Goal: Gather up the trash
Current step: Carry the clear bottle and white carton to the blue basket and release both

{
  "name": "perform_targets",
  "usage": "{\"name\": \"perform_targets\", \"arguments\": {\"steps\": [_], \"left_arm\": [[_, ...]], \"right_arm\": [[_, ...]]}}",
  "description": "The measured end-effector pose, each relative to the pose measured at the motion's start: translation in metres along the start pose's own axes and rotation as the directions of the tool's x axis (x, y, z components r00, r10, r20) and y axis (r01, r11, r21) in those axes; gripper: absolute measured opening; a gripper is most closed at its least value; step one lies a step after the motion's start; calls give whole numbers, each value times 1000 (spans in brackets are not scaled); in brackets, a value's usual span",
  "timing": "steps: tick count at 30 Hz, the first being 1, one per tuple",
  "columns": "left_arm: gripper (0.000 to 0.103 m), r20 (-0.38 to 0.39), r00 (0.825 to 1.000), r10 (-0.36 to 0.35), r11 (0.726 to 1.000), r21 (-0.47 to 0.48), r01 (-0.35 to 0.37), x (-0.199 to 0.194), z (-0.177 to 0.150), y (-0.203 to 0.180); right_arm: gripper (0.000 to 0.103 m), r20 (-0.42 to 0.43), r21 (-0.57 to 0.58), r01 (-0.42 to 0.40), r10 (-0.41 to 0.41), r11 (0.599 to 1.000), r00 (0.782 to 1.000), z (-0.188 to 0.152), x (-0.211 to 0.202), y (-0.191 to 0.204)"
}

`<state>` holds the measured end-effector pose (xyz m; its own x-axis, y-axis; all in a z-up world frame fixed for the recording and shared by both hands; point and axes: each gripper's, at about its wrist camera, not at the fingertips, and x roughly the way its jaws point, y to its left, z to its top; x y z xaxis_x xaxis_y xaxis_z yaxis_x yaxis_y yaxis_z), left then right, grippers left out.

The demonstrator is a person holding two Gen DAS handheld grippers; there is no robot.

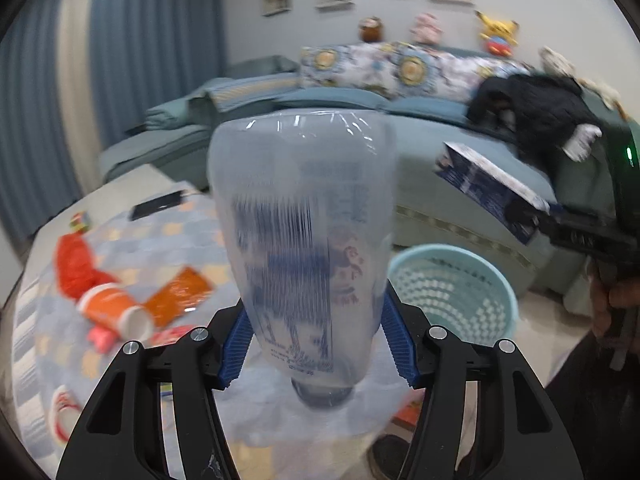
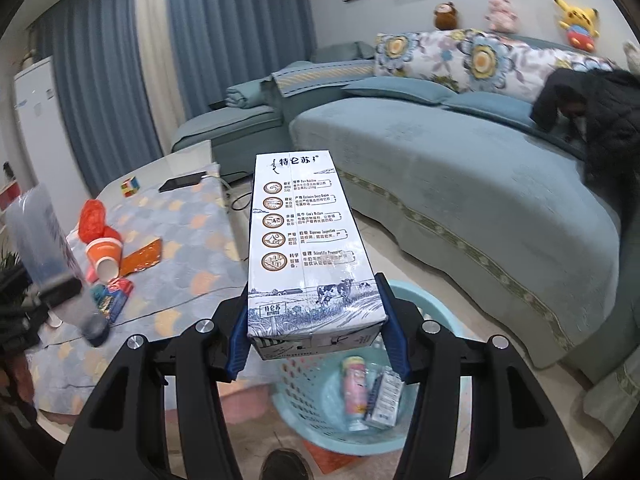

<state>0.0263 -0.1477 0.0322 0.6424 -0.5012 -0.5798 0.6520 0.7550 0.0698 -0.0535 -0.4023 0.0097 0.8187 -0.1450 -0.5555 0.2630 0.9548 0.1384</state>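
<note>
My left gripper (image 1: 316,344) is shut on a clear plastic bottle (image 1: 304,236), held base-up above the table edge; the bottle also shows in the right wrist view (image 2: 44,240). My right gripper (image 2: 316,340) is shut on a white and blue milk carton (image 2: 304,248), held above the light blue mesh basket (image 2: 440,436). The carton (image 1: 484,184) and basket (image 1: 456,284) also show in the left wrist view. A pink bottle (image 2: 356,388) and a small carton (image 2: 386,400) lie inside the basket.
A table with a blue patterned cloth (image 2: 188,240) holds an orange paper cup (image 2: 105,254), a red bag (image 2: 93,216), an orange wrapper (image 2: 142,258), a blue packet (image 2: 114,298), a phone (image 2: 182,182) and a cube (image 2: 130,186). A teal sofa (image 2: 460,168) stands behind.
</note>
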Motion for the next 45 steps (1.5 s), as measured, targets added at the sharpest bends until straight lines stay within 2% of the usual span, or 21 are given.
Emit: {"name": "perform_targets", "arguments": {"steps": [3, 9, 15, 21, 24, 28, 31, 32, 37, 42, 45], "left_arm": [[56, -16, 999, -49, 999, 13, 49, 20, 0, -23], [56, -37, 990, -140, 989, -53, 138, 58, 21, -57], [56, -43, 979, -199, 979, -50, 197, 76, 42, -87], [56, -60, 972, -226, 974, -30, 224, 88, 49, -109], [57, -90, 971, -223, 975, -21, 222, 98, 47, -113], [57, -121, 960, -252, 967, -76, 244, 108, 46, -102], [64, -118, 949, -291, 953, -120, 277, 111, 50, -93], [67, -113, 950, -292, 952, -125, 278, 110, 51, -90], [68, -84, 951, -296, 950, -124, 285, 95, 59, -82], [69, -81, 966, -248, 967, -87, 241, 76, 52, -68], [70, -101, 979, -175, 984, -38, 172, 65, 40, -51]], "right_arm": [[51, -2, 31, 15, -15, 999, 1000, -1, -2, -18], [51, -55, 75, 61, -57, 995, 997, -9, 8, -45], [51, -85, 62, 125, -120, 990, 989, -16, 16, -58], [52, -125, 88, 144, -132, 986, 983, -23, 20, -73], [52, -149, 91, 148, -134, 985, 980, -26, 22, -78], [52, -150, 89, 153, -138, 984, 979, -27, 20, -81], [52, -145, 107, 146, -130, 983, 981, -25, 19, -83], [52, -144, 110, 145, -128, 983, 981, -25, 18, -84], [52, -125, 115, 143, -128, 983, 984, -21, 14, -81], [52, -118, 106, 140, -127, 985, 985, -18, 14, -74], [52, -109, 94, 132, -121, 987, 987, -14, 14, -67]]}}
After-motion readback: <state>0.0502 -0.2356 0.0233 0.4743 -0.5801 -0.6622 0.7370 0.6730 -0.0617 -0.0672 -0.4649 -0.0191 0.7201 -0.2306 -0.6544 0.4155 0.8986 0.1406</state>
